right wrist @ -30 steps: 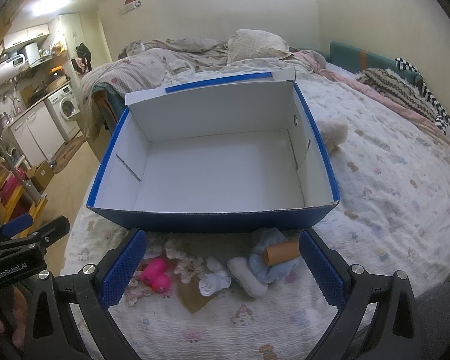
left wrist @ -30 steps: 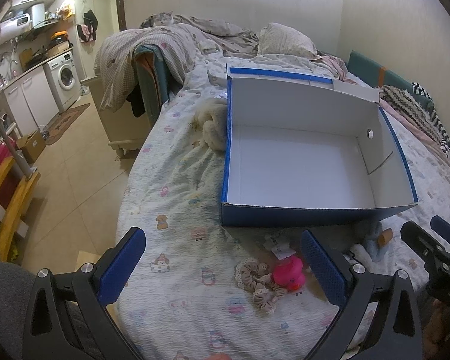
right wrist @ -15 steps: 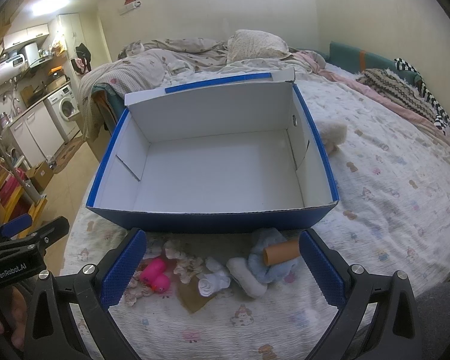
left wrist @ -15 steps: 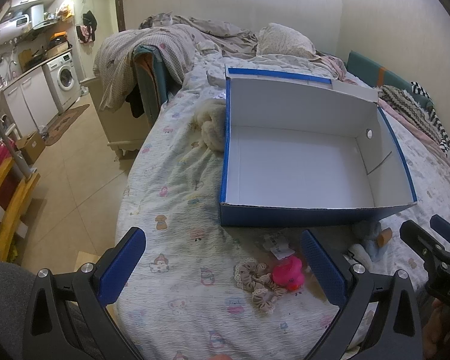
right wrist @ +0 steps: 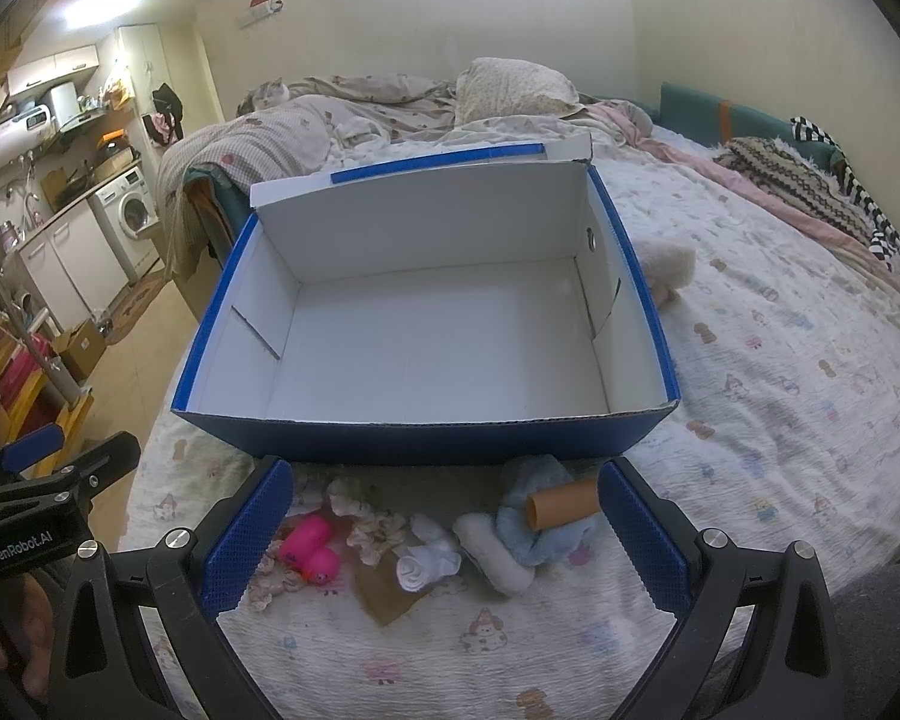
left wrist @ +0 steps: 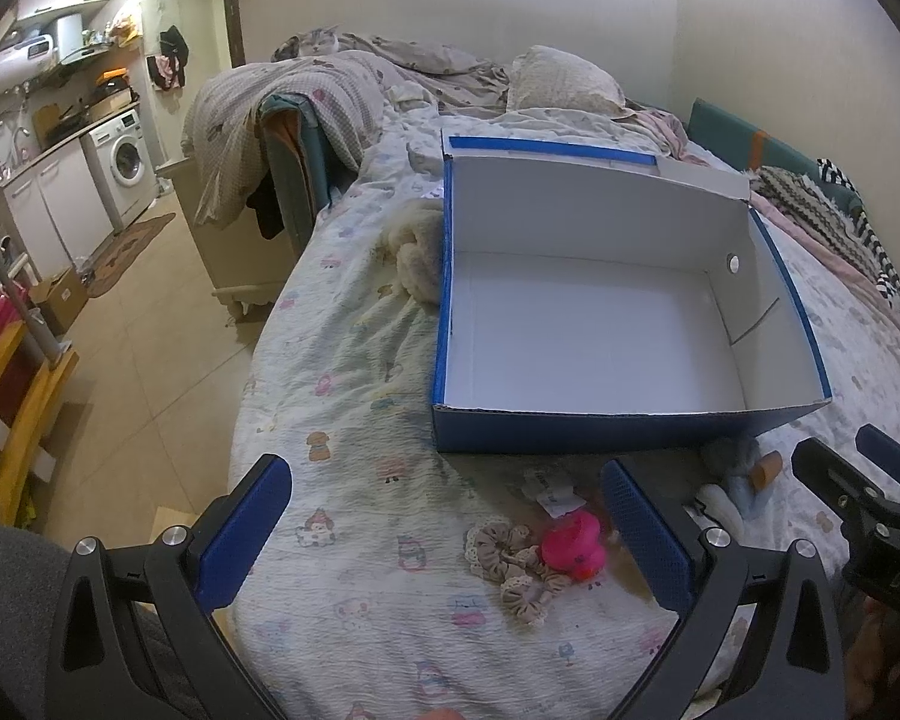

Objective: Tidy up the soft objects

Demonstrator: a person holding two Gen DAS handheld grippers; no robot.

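Hiding behind the box (right wrist: 426, 432), a fluffy toy (right wrist: 666, 270); both grippers (left wrist: 444, 516) (right wrist: 444, 516) gape.

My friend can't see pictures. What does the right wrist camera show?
An empty blue box with white insides sits on a bed. In front lie a pink rubber duck, rolled white socks and a cardboard tube, between the open right gripper fingers.

Both cameras sit low over the near end of the bed (left wrist: 342, 372), looking along it toward the far wall. The left one looks from the left, the right one from the right. Both see the open blue box (left wrist: 600, 330) (right wrist: 426, 342) close up.
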